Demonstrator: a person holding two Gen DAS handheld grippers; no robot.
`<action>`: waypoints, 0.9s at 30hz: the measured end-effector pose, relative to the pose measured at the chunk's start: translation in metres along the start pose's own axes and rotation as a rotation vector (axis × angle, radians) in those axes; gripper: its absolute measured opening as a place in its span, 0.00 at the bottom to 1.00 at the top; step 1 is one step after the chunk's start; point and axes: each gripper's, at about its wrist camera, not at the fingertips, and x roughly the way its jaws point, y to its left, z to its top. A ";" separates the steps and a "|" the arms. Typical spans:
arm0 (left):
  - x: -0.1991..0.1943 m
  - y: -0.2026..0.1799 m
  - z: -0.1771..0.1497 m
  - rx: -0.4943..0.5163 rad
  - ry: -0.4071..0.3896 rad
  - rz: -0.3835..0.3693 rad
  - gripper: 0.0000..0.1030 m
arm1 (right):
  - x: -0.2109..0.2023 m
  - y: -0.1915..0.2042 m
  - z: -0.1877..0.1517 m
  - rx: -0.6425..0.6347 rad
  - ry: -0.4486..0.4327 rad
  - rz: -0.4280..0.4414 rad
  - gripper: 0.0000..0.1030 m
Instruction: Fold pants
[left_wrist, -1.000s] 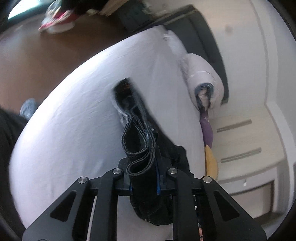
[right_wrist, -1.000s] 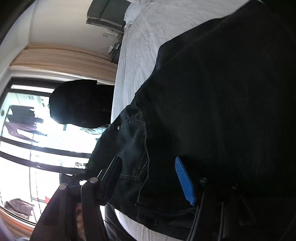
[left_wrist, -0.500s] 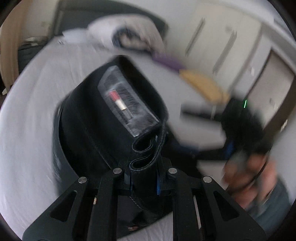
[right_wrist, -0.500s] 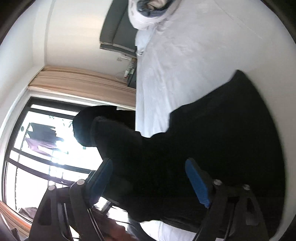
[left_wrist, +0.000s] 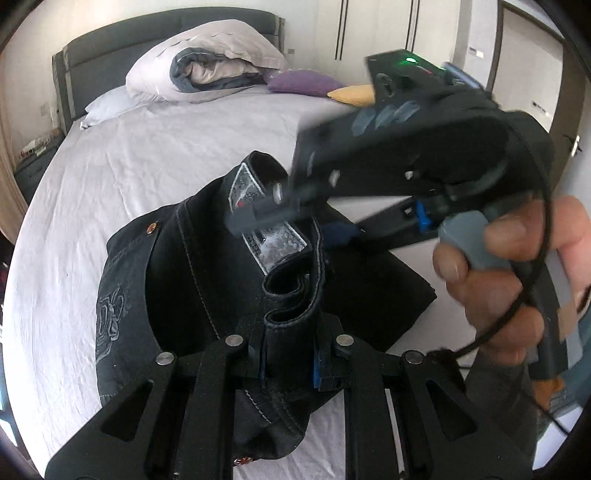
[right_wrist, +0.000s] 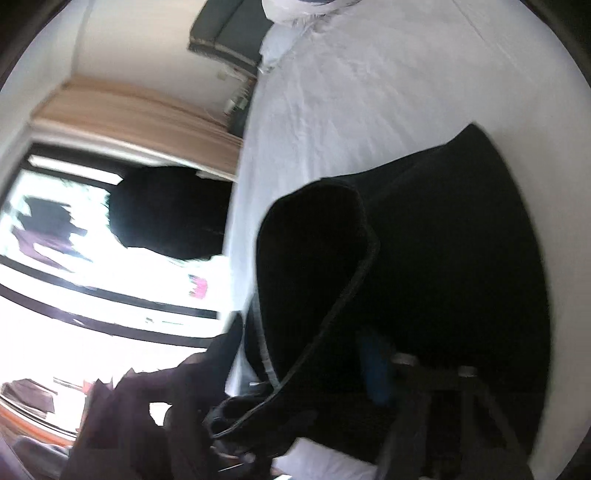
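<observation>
Left tongs (left_wrist: 288, 354) still pinching black jeans (left_wrist: 177, 280) waistband, now swung over bed (left_wrist: 110, 177) at frame centre, right tongs (left_wrist: 332, 232) moved in, state unclear; fold nearly laid.

Black jeans on the bed

Pants (left_wrist: 177, 295), dark denim with pale stitching and copper rivets, lie partly folded on the white sheet, waistband bunched upward
</observation>
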 end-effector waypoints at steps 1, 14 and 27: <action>0.003 -0.004 0.001 0.005 0.003 -0.001 0.14 | -0.003 -0.002 0.002 -0.013 0.002 -0.020 0.28; 0.053 -0.068 0.044 0.080 0.027 -0.026 0.14 | -0.040 -0.049 0.034 -0.062 -0.001 -0.072 0.17; 0.090 -0.098 0.046 0.113 0.039 -0.044 0.14 | -0.062 -0.080 0.023 -0.051 -0.038 -0.074 0.14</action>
